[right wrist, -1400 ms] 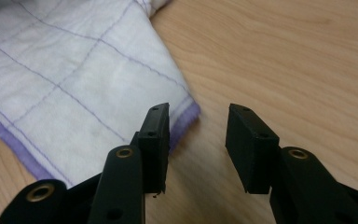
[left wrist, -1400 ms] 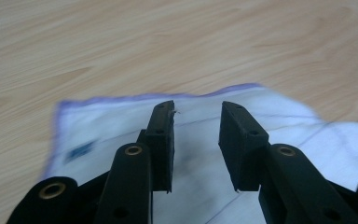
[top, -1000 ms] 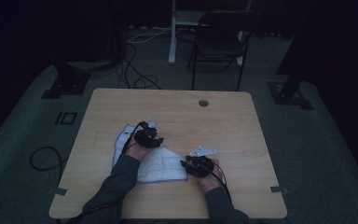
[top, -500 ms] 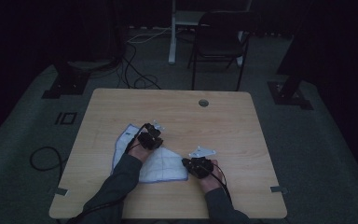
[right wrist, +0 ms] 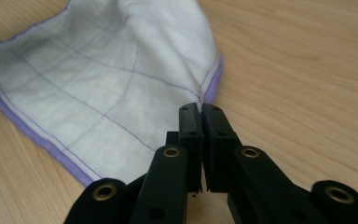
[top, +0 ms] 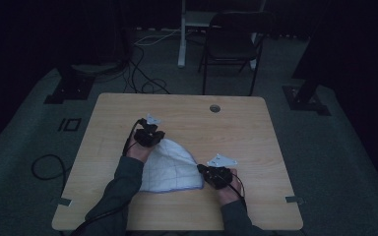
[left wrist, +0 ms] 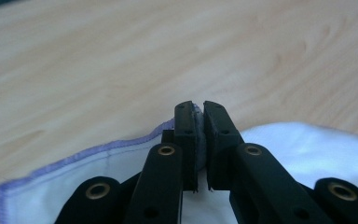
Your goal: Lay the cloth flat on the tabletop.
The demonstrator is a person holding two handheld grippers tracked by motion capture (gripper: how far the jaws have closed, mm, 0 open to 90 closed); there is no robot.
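Note:
A white cloth (top: 170,167) with thin purple grid lines and a purple hem lies on the wooden table (top: 256,132). My left gripper (top: 149,136) holds its far corner, jaws shut on the fabric (left wrist: 197,135). The white cloth (left wrist: 307,144) spreads behind those jaws. My right gripper (top: 207,175) pinches the near right corner; its jaws (right wrist: 200,116) are shut on the hem, with the cloth (right wrist: 98,84) stretching away to the left.
A round cable hole (top: 215,108) sits near the table's far edge. Beyond the table stand a dark folding chair (top: 231,44) and a white post (top: 182,34), and cables (top: 142,78) trail on the floor.
My left gripper has carried its cloth corner toward the far right, and the cloth now lies folded into a narrower shape. The right gripper has barely moved.

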